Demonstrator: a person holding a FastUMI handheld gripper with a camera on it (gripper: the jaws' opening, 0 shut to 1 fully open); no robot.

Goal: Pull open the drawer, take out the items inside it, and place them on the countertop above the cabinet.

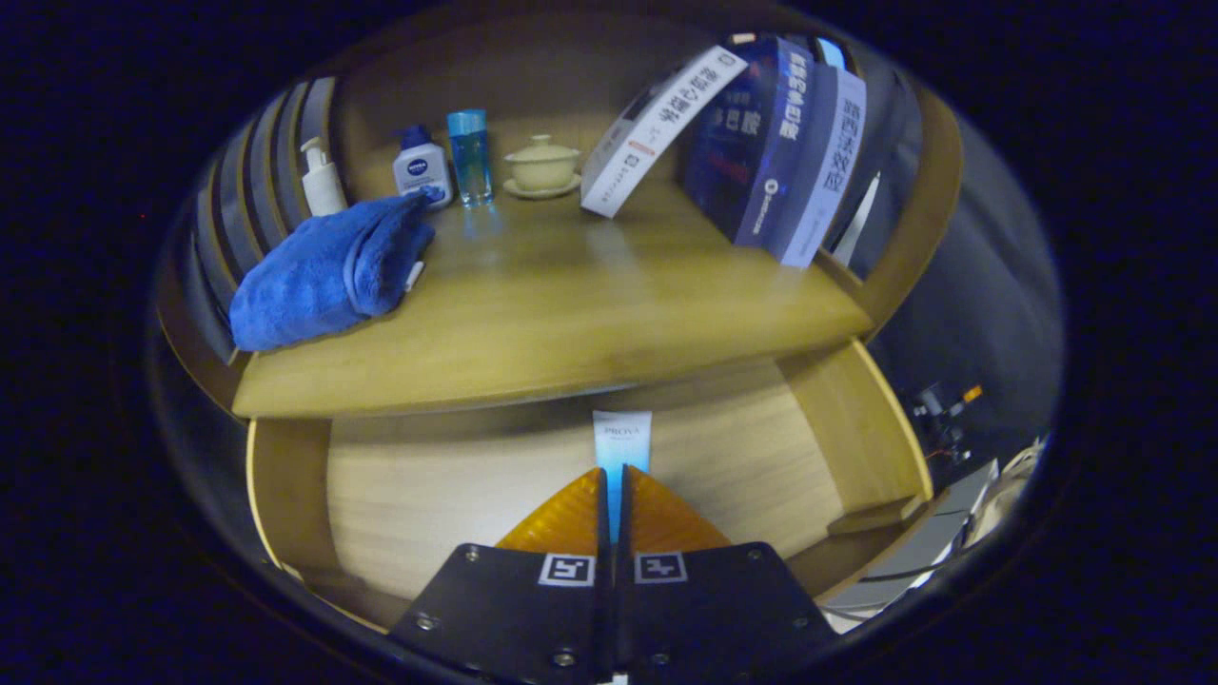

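Gripper view: we look forward along the tongs (613,485), whose two orange fingers (563,521) are closed almost together on a white-and-blue tube (621,445), both pads pressing its lower end while its white upper part stands up ahead of the fingertips. Below and around the tube lies the open drawer (428,495), its pale wooden floor bare on either side of the fingers and its side wall rising on the right. Beyond the tube — above the drawer's far edge — runs the wooden worktop (590,304) of the cabinet. On its left end a folded blue towel (328,271) lies, with a white pump bottle (322,179) behind it. Just beside the towel's far corner we see a small white bottle with a blue cap (422,166), then a clear blue bottle (470,157) close to it, and next a cream lidded cup on a saucer (541,166). On the right half of the worktop a white box (657,128) leans tilted against several dark blue boxes (780,143) that stand near the back — their lower edges resting on the wood. The middle of the worktop is bare and faintly reflects the things behind it.
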